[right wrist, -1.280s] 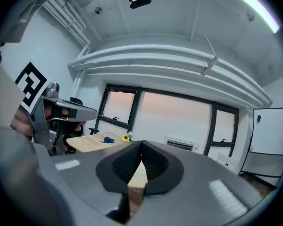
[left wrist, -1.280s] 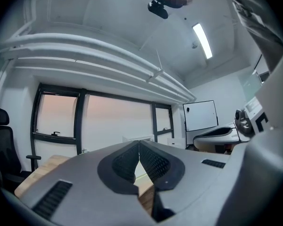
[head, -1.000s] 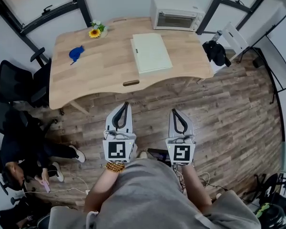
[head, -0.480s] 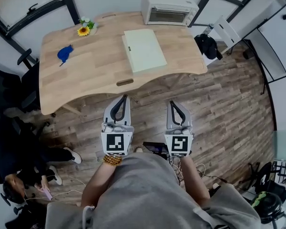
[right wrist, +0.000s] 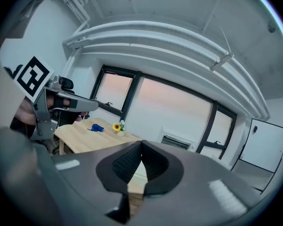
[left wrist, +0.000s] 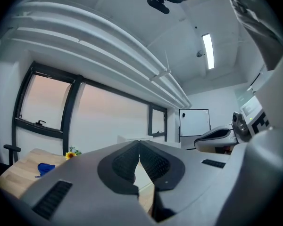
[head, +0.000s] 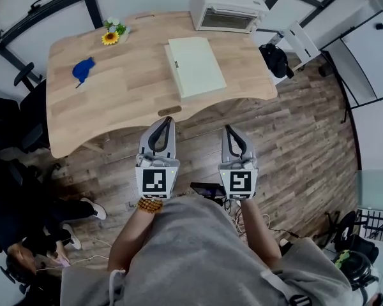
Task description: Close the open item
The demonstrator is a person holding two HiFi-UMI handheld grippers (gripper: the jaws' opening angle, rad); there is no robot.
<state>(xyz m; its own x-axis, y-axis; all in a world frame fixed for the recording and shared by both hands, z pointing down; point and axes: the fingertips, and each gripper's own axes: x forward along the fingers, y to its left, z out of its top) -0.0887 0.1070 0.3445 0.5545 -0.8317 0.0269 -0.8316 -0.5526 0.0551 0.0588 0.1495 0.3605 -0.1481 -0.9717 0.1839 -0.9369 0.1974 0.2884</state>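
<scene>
A wooden table [head: 115, 101] stands ahead of me. On it lies a flat pale green case [head: 195, 65], and a white toaster oven [head: 226, 5] sits at its far edge; from here I cannot tell which of them is open. Both grippers hang over the floor, short of the table's near edge. My left gripper [head: 161, 121] is shut with nothing in it, its pads meeting in the left gripper view [left wrist: 139, 142]. My right gripper [head: 231, 129] is likewise shut and empty [right wrist: 141, 142].
A blue object [head: 83, 70] and a small sunflower pot [head: 110, 37] sit on the table's left part. A black bag [head: 274, 59] rests on a white chair right of the table. Dark office chairs [head: 13, 113] and a seated person [head: 25, 247] are at the left.
Both grippers have moved forward together toward the table, still shut. The table's near edge now lies closer to their tips.
</scene>
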